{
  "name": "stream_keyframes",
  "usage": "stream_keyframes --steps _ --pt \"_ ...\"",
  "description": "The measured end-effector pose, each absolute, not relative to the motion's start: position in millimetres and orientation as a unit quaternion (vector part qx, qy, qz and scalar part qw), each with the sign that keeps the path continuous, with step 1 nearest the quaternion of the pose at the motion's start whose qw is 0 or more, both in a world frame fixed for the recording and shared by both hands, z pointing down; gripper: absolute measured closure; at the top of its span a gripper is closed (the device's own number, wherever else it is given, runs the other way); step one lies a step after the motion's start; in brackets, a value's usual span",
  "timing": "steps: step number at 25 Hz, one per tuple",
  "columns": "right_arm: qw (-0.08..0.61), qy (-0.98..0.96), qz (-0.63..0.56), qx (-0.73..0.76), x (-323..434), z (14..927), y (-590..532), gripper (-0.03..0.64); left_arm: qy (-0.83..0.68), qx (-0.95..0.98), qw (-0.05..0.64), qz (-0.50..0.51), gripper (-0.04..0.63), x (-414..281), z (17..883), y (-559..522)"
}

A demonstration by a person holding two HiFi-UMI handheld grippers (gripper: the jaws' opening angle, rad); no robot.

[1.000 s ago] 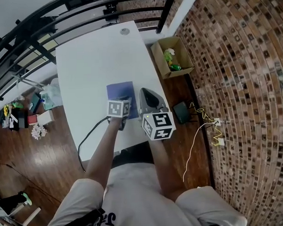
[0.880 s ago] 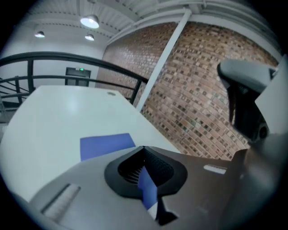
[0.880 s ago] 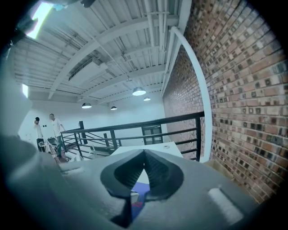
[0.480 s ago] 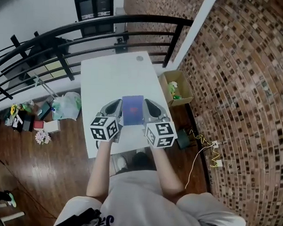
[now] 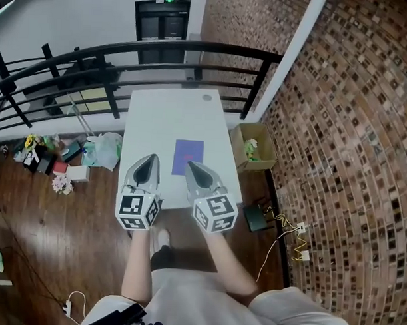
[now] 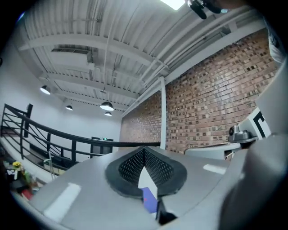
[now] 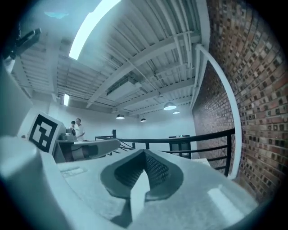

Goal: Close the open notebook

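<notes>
The purple notebook [image 5: 188, 156] lies closed and flat on the white table [image 5: 172, 117], near its front right part. Both grippers hang in the air in front of the table, apart from the notebook. My left gripper [image 5: 150, 159] is shut and holds nothing; in the left gripper view its pads [image 6: 155, 168] meet at the tip, and a sliver of the notebook [image 6: 150, 201] shows in the wedge below. My right gripper [image 5: 189, 166] also looks shut and bare, its pads [image 7: 157, 170] touching at the tip in the right gripper view.
A black railing [image 5: 120, 55] runs behind the table. A cardboard box [image 5: 254, 148] stands on the floor to its right, by the brick wall [image 5: 351, 130]. Bags and small clutter [image 5: 100, 150] lie on the floor to the left. A yellow cable [image 5: 284, 224] trails at the right.
Both grippers have lifted off the table and drawn back toward the person; the left one has left the notebook. The head view now takes in the whole table from farther off.
</notes>
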State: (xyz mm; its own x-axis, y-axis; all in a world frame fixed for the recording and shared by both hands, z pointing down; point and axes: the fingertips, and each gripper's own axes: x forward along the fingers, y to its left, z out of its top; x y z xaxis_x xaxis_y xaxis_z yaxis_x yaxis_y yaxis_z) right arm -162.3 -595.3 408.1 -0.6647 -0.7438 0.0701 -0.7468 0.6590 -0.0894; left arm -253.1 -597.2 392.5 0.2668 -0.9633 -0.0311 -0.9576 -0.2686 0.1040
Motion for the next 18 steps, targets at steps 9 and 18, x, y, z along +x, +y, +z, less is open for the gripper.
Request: stream_keyframes --steps 9,18 --pt "0.066 -0.916 0.047 0.393 -86 428 -493 0.627 -0.618 0.785 0.038 0.004 0.578 -166 409 -483" --pt "-0.009 -0.905 0.01 0.425 -72 353 -493 0.627 -0.619 0.784 -0.044 -0.025 0.578 -172 323 -465"
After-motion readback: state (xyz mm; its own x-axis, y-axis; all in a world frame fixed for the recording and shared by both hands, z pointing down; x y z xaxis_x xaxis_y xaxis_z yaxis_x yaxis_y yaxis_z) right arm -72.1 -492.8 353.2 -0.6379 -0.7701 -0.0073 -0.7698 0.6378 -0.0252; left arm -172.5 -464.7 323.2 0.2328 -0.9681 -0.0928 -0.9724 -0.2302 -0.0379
